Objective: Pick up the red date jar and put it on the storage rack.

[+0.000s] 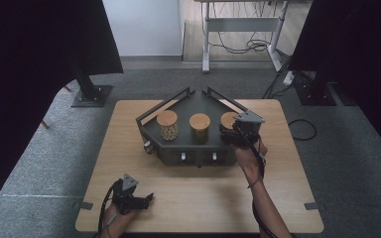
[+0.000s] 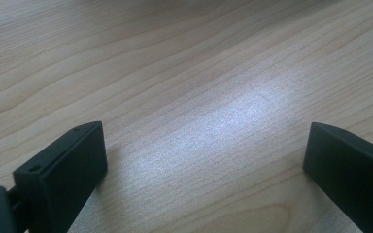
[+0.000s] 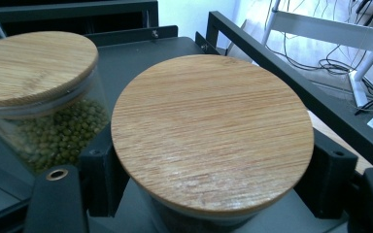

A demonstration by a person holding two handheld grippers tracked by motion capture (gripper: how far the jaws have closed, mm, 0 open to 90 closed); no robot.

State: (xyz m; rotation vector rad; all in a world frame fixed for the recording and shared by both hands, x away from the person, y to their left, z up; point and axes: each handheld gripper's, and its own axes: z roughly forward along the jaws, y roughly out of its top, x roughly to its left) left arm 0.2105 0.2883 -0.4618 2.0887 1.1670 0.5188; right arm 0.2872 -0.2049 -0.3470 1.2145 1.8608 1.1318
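High view: three lidded jars (image 1: 199,127) on one rack (image 1: 176,151).

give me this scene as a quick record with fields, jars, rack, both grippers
surface: wooden table
rack: dark angular metal rack at the table's middle, three jars on it
jars: left jar with pale contents; middle jar; right jar, all with wooden lids
middle jar contents: green beans, seen in the right gripper view
right gripper: jaws shut on the right jar, below its lid
left gripper: open, nothing between its jaws, low over bare table near the front edge
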